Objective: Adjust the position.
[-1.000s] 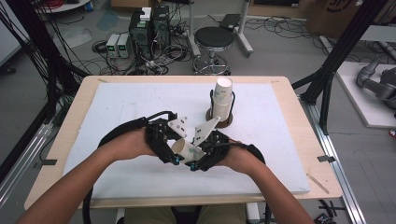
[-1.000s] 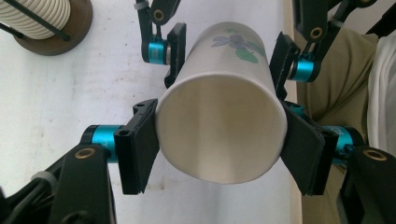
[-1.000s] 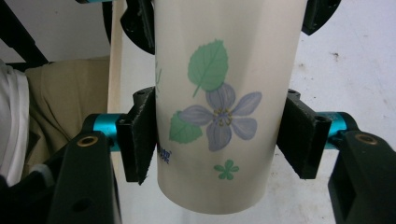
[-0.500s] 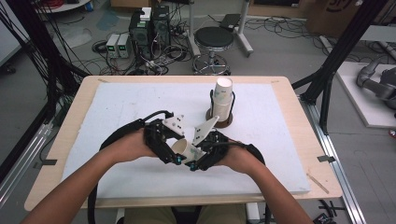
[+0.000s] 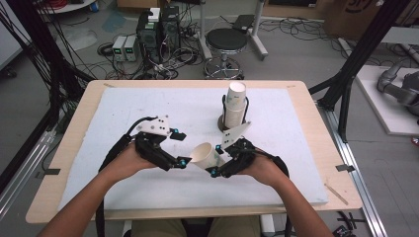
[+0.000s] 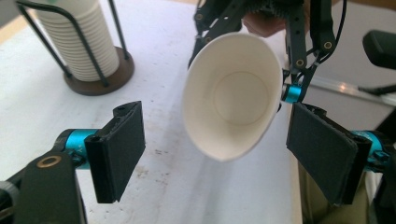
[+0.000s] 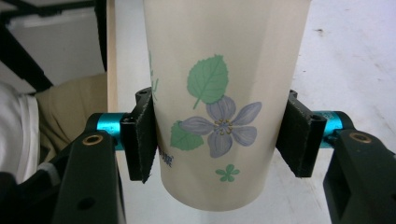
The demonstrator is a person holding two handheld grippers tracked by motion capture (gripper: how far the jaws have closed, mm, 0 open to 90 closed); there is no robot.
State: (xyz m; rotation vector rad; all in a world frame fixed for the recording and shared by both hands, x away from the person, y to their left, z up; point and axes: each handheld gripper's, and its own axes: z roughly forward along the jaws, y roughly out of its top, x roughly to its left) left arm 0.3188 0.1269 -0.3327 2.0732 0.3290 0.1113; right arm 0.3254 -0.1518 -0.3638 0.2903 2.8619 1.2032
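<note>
A white paper cup (image 5: 204, 155) printed with a flower and leaves (image 7: 224, 102) lies on its side above the mat, and my right gripper (image 5: 215, 160) is shut on its lower body. The cup's open mouth (image 6: 233, 98) faces my left gripper (image 5: 181, 148). That gripper is open, its pads (image 6: 119, 149) spread wide just short of the cup's rim and touching nothing. A stack of white paper cups (image 5: 236, 103) stands upright in a black wire holder behind the right hand, also seen as the stack (image 6: 77, 42) in the left gripper view.
A white foam mat (image 5: 148, 108) covers most of the wooden table (image 5: 74, 128). The holder's round brown base (image 6: 100, 79) sits on the mat. A stool (image 5: 226, 42) and cabled equipment stand on the floor beyond the far edge.
The two hands have drawn slightly apart. The left gripper has shifted left, and the cup's mouth now shows between the grippers.
</note>
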